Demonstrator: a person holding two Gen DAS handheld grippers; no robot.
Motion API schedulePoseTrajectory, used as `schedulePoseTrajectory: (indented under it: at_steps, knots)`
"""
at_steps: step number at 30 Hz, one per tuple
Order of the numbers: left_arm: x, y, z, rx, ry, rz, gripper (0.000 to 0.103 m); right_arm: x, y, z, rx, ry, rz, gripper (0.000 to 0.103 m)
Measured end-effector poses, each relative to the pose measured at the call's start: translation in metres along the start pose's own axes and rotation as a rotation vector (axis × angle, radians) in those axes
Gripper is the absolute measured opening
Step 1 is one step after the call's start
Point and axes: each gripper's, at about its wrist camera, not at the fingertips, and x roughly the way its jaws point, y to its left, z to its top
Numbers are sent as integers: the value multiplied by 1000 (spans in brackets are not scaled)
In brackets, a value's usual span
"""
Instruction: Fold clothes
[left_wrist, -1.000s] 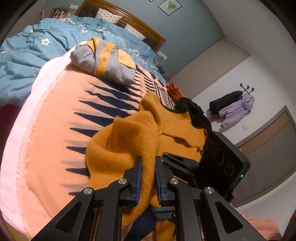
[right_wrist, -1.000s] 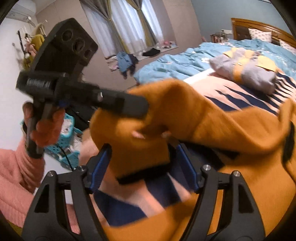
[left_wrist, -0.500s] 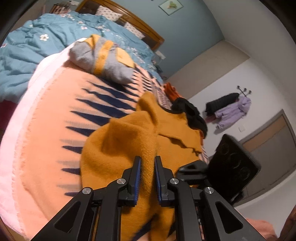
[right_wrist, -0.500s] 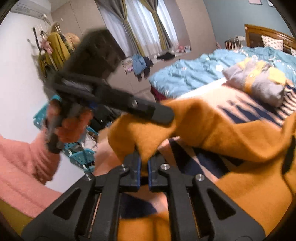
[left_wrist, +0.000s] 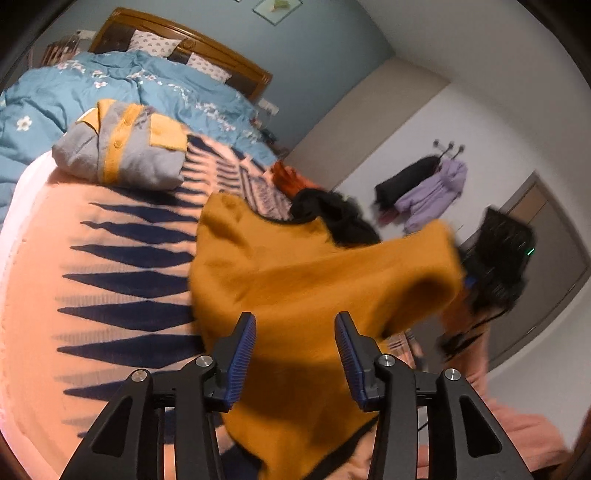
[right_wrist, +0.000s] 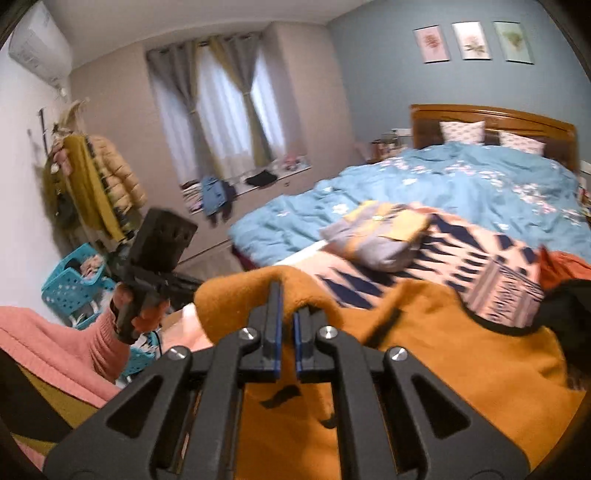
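Note:
A mustard-orange sweater (left_wrist: 295, 280) lies bunched on the peach blanket with dark blue diamonds (left_wrist: 122, 280). My left gripper (left_wrist: 295, 343) is open just above the sweater and holds nothing. My right gripper (right_wrist: 286, 325) is shut on a raised fold of the same sweater (right_wrist: 480, 369) and lifts its edge. The right gripper shows blurred at the right of the left wrist view (left_wrist: 495, 266). The left gripper shows in a hand at the left of the right wrist view (right_wrist: 155, 258).
A folded grey and yellow cardigan (left_wrist: 122, 151) lies farther up the blanket. A black garment (left_wrist: 332, 218) and an orange one (left_wrist: 291, 177) lie beyond the sweater. A blue duvet (right_wrist: 443, 192) covers the bed's head. A turquoise basket (right_wrist: 74, 284) stands on the floor.
My left gripper has opened and let go of the sweater. My right gripper closed on a fold of it and has pulled that fold up and to the right.

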Motion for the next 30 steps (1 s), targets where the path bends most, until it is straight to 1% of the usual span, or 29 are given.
schedulePoseTrajectory:
  at_steps: [1, 2, 5, 7, 8, 10, 12, 14, 15, 16, 17, 19, 20, 21, 23, 24, 26, 28, 30]
  knots:
    - [7, 0, -1, 13, 16, 23, 44, -9, -6, -3, 10, 0, -37, 6]
    - [14, 0, -2, 32, 29, 48, 44, -15, -12, -7, 26, 8, -52, 6]
    - [36, 0, -8, 81, 85, 105, 44, -22, -27, -29, 62, 75, -104, 6]
    - [47, -1, -13, 102, 121, 113, 45, -19, -33, -47, 69, 128, -126, 6]
    - [51, -2, -15, 107, 135, 112, 47, -15, -37, -56, 79, 153, -133, 6]
    - [58, -3, -19, 117, 153, 115, 47, -6, -45, -78, 102, 213, -143, 6]
    - [58, -3, -20, 122, 156, 127, 48, 0, -53, -98, 126, 269, -149, 6]
    - [56, -2, -20, 122, 150, 143, 49, 8, -59, -118, 139, 344, -172, 7]
    - [54, -1, -17, 119, 143, 151, 49, 11, -62, -126, 141, 377, -183, 9]
    - [52, 0, -14, 116, 133, 161, 50, 13, -63, -134, 141, 412, -194, 14]
    - [50, 0, -10, 119, 122, 175, 51, 12, -64, -138, 135, 426, -202, 19]
    - [49, -5, -1, 150, 100, 217, 56, 5, -68, -138, 133, 402, -215, 21]
    - [49, -8, 5, 169, 91, 241, 57, -1, -67, -133, 131, 371, -215, 27]
    - [53, -11, 10, 190, 88, 264, 57, -7, -67, -129, 130, 334, -221, 35]
    - [66, -19, 25, 251, 95, 315, 57, -15, -68, -121, 131, 267, -244, 61]
    - [75, -22, 31, 272, 105, 334, 57, -18, -69, -117, 135, 236, -256, 64]
    - [97, -26, 39, 311, 137, 376, 57, -20, -71, -112, 160, 182, -245, 65]
    - [123, -31, 47, 357, 175, 426, 57, -14, -75, -116, 193, 170, -250, 65]
    - [149, -34, 49, 405, 219, 476, 57, -7, -80, -123, 221, 180, -252, 65]
